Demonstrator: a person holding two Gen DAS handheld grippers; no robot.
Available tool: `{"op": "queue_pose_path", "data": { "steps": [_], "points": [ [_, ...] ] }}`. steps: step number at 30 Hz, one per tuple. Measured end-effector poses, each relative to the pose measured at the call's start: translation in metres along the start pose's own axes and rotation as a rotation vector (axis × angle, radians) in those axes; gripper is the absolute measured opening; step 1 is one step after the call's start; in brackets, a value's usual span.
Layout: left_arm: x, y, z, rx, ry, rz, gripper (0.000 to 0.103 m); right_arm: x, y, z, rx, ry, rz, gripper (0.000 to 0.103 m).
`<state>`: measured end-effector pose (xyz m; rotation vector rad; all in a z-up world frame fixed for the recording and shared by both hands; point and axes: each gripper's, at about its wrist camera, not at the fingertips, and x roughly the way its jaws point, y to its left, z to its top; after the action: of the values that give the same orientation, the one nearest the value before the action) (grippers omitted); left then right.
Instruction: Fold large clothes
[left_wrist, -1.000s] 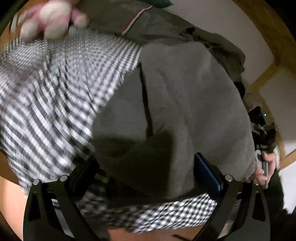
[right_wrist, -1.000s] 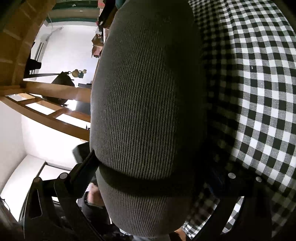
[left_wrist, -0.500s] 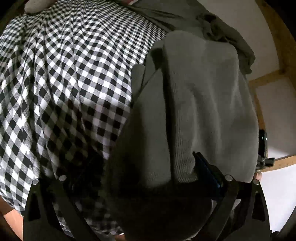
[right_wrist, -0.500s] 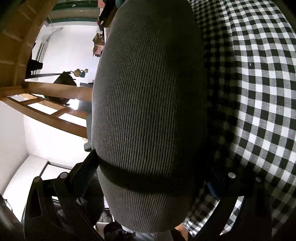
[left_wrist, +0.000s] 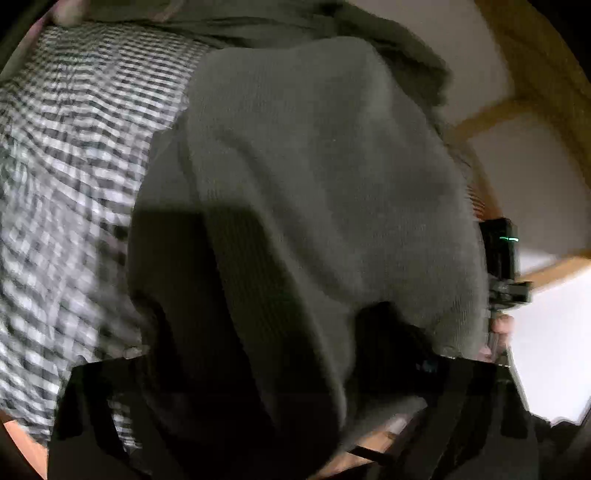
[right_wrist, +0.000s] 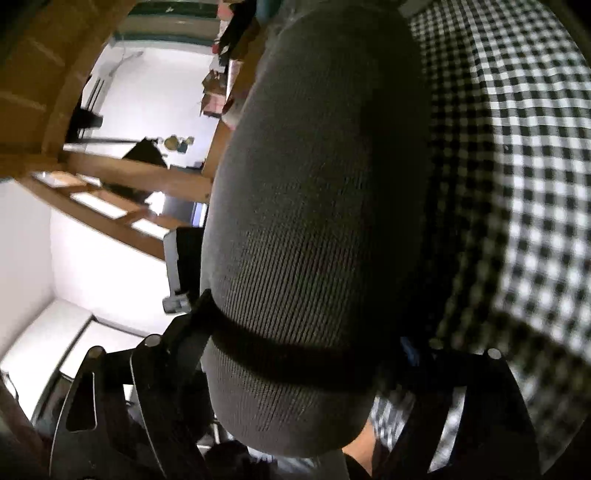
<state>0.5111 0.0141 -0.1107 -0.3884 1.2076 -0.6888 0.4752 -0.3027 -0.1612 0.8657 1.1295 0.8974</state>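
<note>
A large grey ribbed sweater (left_wrist: 314, 177) fills the left wrist view, draped over a black-and-white checked cloth (left_wrist: 74, 155). My left gripper (left_wrist: 266, 369) is shut on a fold of the sweater; its fingers are mostly buried in the dark fabric. In the right wrist view the same sweater (right_wrist: 314, 221) hangs as a thick roll between the fingers of my right gripper (right_wrist: 295, 354), which is shut on it. The other gripper's body shows at the sweater's right edge (left_wrist: 504, 258).
The checked cloth (right_wrist: 517, 166) covers the surface to the right. Wooden beams (right_wrist: 122, 173) and white walls lie to the left. More dark clothing (left_wrist: 258, 22) is piled at the far end. A wooden frame (left_wrist: 517, 92) stands at the right.
The left gripper has shifted with the sweater, and the fold now hangs darker and lower over its fingers. The right gripper has tilted slightly; its hold on the sweater is unchanged.
</note>
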Motion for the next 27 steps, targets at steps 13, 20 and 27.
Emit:
{"op": "queue_pose_path", "data": {
  "steps": [13, 20, 27],
  "points": [
    [0.060, -0.045, -0.022, -0.060, -0.041, -0.050, 0.080, -0.011, -0.033, -0.016, 0.095, -0.061, 0.037, 0.082],
    [0.120, -0.104, -0.039, 0.031, 0.079, -0.110, 0.061, -0.077, -0.027, -0.046, 0.060, -0.159, -0.022, 0.081],
    [0.133, -0.162, -0.037, 0.091, 0.011, -0.069, 0.060, -0.093, -0.032, -0.033, 0.055, -0.192, -0.005, 0.080]
  ]
}}
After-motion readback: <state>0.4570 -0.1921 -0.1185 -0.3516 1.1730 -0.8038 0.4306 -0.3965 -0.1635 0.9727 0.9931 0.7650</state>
